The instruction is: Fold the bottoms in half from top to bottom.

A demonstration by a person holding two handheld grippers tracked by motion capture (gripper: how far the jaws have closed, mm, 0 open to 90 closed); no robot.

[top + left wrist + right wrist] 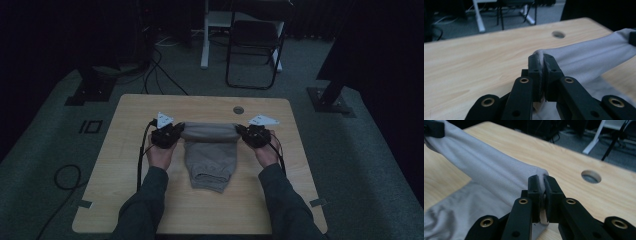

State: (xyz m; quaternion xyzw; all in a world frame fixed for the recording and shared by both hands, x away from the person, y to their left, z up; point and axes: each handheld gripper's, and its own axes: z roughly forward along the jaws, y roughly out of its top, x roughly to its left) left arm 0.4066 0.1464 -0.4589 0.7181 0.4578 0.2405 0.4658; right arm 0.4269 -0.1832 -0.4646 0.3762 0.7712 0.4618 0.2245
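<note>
From the high view, the left gripper [176, 132] and the right gripper [246, 133] each pinch one end of the upper edge of a grey garment [209, 157], which is stretched between them while its lower part lies on the wooden table [125, 165] toward the person. That view does not reveal the jaws; the gripper views do. In the left gripper view, the left gripper [541, 65] has its jaws pressed together on a corner of the garment [586, 57], the cloth running off to its right. In the right gripper view, the right gripper [541, 185] likewise clamps the garment [486, 175], the cloth stretching leftward, with a round table hole [591, 176] beyond its jaws.
</note>
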